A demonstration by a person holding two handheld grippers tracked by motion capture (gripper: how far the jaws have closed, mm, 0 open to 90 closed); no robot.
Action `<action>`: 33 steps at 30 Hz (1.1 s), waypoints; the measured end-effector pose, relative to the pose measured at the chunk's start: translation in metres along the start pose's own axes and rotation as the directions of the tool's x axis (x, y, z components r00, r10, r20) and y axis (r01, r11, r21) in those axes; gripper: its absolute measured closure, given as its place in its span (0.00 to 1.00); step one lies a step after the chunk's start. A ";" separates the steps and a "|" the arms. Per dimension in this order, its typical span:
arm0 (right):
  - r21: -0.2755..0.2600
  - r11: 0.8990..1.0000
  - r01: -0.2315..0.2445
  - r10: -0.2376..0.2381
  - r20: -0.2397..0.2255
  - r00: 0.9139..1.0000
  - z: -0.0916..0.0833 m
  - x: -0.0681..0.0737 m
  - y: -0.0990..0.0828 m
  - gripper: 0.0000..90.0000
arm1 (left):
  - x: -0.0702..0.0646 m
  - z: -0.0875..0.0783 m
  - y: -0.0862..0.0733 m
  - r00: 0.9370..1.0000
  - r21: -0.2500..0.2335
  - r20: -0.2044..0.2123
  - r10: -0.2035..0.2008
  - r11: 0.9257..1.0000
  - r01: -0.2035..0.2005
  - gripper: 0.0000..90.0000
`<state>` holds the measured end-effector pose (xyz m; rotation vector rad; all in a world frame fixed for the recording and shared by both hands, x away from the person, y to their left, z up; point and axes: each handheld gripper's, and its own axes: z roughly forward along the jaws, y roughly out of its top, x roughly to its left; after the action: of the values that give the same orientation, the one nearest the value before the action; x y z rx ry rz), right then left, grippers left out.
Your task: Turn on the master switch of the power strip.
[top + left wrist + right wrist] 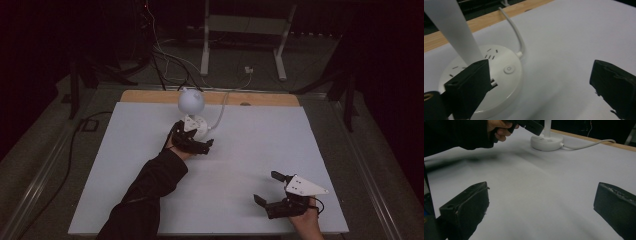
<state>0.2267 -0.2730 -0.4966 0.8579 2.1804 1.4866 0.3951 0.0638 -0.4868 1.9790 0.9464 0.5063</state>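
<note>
The left gripper (539, 87), jaws apart, is hovering at the white desk lamp (191, 102) standing at the table's (250, 150) far edge, a rigid, smooth, probably base-weighted unit best addressed at its power button (509, 69), while the right gripper (272, 192) is resting with jaws apart.

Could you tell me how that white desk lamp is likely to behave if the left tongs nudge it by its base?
The lamp would probably slide rather than roll: its round base sits flat on the smooth white table. With a globe head atop a slim stem, it looks top-heavy, so a high push might tip it. Its cord may tug back.
</note>
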 end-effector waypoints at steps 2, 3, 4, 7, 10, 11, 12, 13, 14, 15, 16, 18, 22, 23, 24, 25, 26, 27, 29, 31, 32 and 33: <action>0.000 1.000 -0.003 0.003 -0.001 1.000 0.000 0.000 0.000 0.00 | 0.003 0.001 0.000 1.000 -0.007 -0.020 0.008 1.000 -0.009 0.12; 0.000 1.000 -0.003 0.003 -0.001 1.000 0.000 0.000 0.000 0.00 | 0.003 0.001 0.000 1.000 -0.007 -0.020 0.008 1.000 -0.009 0.16; 0.003 1.000 -0.004 0.004 -0.002 1.000 0.000 0.000 0.000 0.00 | 0.004 0.001 0.001 1.000 -0.010 -0.027 0.008 1.000 -0.008 0.19; 0.002 1.000 -0.004 0.004 -0.003 1.000 0.000 0.000 0.000 0.00 | 0.005 0.004 0.000 0.999 -0.007 -0.048 0.023 1.000 -0.023 0.26; 0.002 1.000 -0.006 0.006 -0.003 1.000 0.000 0.000 0.000 0.00 | 0.006 0.006 0.001 0.998 -0.009 -0.058 0.026 1.000 -0.027 0.42; 0.002 1.000 -0.009 0.009 -0.003 1.000 0.000 -0.001 -0.001 0.00 | 0.006 0.007 0.001 0.998 -0.011 -0.061 0.020 1.000 -0.021 0.45; 0.002 1.000 -0.009 0.009 -0.003 1.000 0.000 -0.001 -0.001 0.00 | 0.007 0.007 0.001 0.998 -0.013 -0.065 0.016 1.000 -0.017 0.45; 0.001 1.000 -0.009 0.009 -0.003 1.000 0.000 -0.001 -0.001 0.00 | 0.007 0.008 0.001 0.998 -0.016 -0.068 0.016 1.000 -0.017 0.54; 0.001 1.000 -0.010 0.010 -0.003 1.000 0.000 -0.001 -0.001 0.00 | 0.008 0.009 0.002 0.997 -0.019 -0.072 0.016 1.000 -0.017 0.58; 0.001 1.000 -0.010 0.010 -0.004 1.000 0.000 -0.001 -0.001 0.00 | 0.008 0.009 0.002 0.997 -0.015 -0.071 0.017 1.000 -0.018 0.62; 0.001 1.000 -0.010 0.010 -0.004 1.000 0.000 -0.001 -0.001 0.00 | 0.008 0.010 0.002 0.997 -0.013 -0.075 0.023 1.000 -0.024 0.62; 0.001 1.000 -0.012 0.012 -0.006 1.000 0.000 -0.001 -0.001 0.00 | 0.008 0.010 0.003 0.996 -0.013 -0.080 0.028 0.999 -0.029 0.73; 0.002 1.000 -0.011 0.011 -0.007 1.000 0.000 -0.001 -0.001 0.00 | 0.009 0.013 0.006 0.995 -0.010 -0.094 0.019 1.000 -0.020 0.84; 0.002 1.000 -0.010 0.010 -0.007 1.000 0.000 -0.001 -0.001 0.00 | 0.009 0.015 0.006 0.996 -0.006 -0.087 0.026 1.000 -0.027 0.86; 0.002 1.000 -0.011 0.011 -0.007 1.000 0.000 -0.001 -0.001 0.00 | 0.009 0.015 0.006 0.996 -0.010 -0.080 0.031 0.999 -0.032 0.88; 0.002 1.000 -0.011 0.011 -0.007 1.000 0.000 -0.001 -0.001 0.00 | 0.009 0.015 0.006 0.996 -0.010 -0.080 0.031 0.999 -0.032 0.90; 0.001 1.000 -0.013 0.013 -0.008 1.000 0.000 -0.001 -0.001 0.00 | 0.009 0.016 0.006 0.995 -0.009 -0.086 0.043 0.999 -0.044 0.92; 0.001 1.000 -0.013 0.013 -0.008 1.000 0.000 -0.001 -0.001 0.00 | 0.009 0.017 0.006 0.995 -0.004 -0.088 0.051 0.999 -0.051 0.92; 0.002 1.000 -0.015 0.015 -0.009 1.000 0.000 -0.001 -0.001 0.00 | 0.011 0.020 0.005 0.993 -0.005 -0.101 0.054 0.998 -0.055 0.98; 0.002 1.000 -0.015 0.015 -0.010 1.000 0.000 -0.001 -0.001 0.00 | 0.012 0.021 0.005 0.993 -0.007 -0.101 0.056 0.998 -0.057 0.99; 0.002 1.000 -0.014 0.014 -0.011 1.000 0.000 -0.001 -0.001 0.00 | 0.012 0.023 0.004 0.993 0.002 -0.106 0.052 0.999 -0.052 1.00; 0.002 1.000 -0.016 0.016 -0.010 1.000 0.000 -0.001 -0.001 0.00 | 0.012 0.023 0.004 0.993 0.002 -0.106 0.052 0.999 -0.052 1.00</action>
<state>0.2274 -0.2741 -0.4977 0.8714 2.1874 1.5001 0.4195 0.0596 -0.4965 1.9965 0.9612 0.6459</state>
